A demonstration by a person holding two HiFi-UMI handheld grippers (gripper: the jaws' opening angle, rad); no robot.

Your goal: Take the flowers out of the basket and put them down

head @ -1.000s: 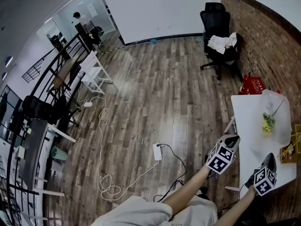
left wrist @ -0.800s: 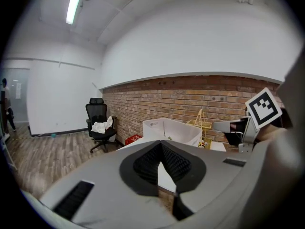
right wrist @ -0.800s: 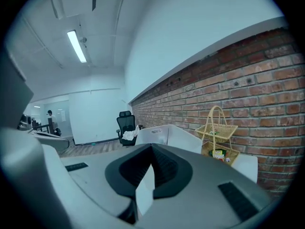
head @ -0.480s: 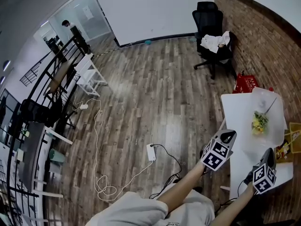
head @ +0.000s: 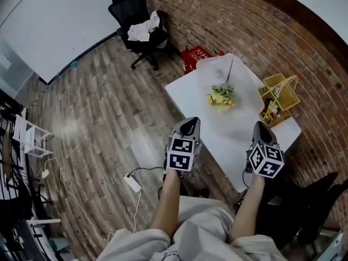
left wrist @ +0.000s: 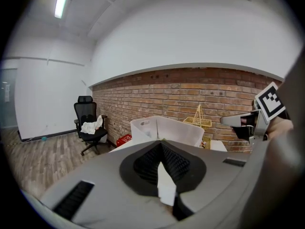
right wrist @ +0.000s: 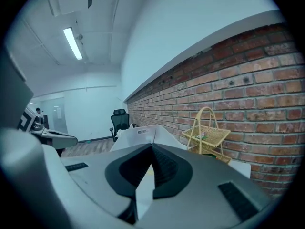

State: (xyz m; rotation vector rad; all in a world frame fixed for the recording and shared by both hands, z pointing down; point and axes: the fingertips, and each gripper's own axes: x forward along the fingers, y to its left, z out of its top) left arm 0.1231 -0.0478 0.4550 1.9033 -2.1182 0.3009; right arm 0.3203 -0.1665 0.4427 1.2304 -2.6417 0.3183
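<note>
A yellow wicker basket (head: 281,93) with a tall handle stands at the right end of the white table (head: 239,140), by the brick wall; it also shows as the basket (right wrist: 206,136) and the basket (left wrist: 199,121). A bunch of yellow and green flowers (head: 221,95) lies in a translucent white bin (head: 215,72) beside it. My left gripper (head: 189,125) and right gripper (head: 261,128) hover over the table's near edge, well short of both. The left gripper (left wrist: 161,144) and right gripper (right wrist: 152,148) are shut and hold nothing.
A black office chair (head: 136,15) with white cloth on it stands at the back left, and a red crate (head: 196,55) sits on the floor beside the table. A power strip (head: 132,182) with its cable lies on the wooden floor. My legs are below.
The head view has swung round to the right: the table, bin and basket went from the right edge to the middle ahead. Both grippers now sit over the table's near edge, still shut.
</note>
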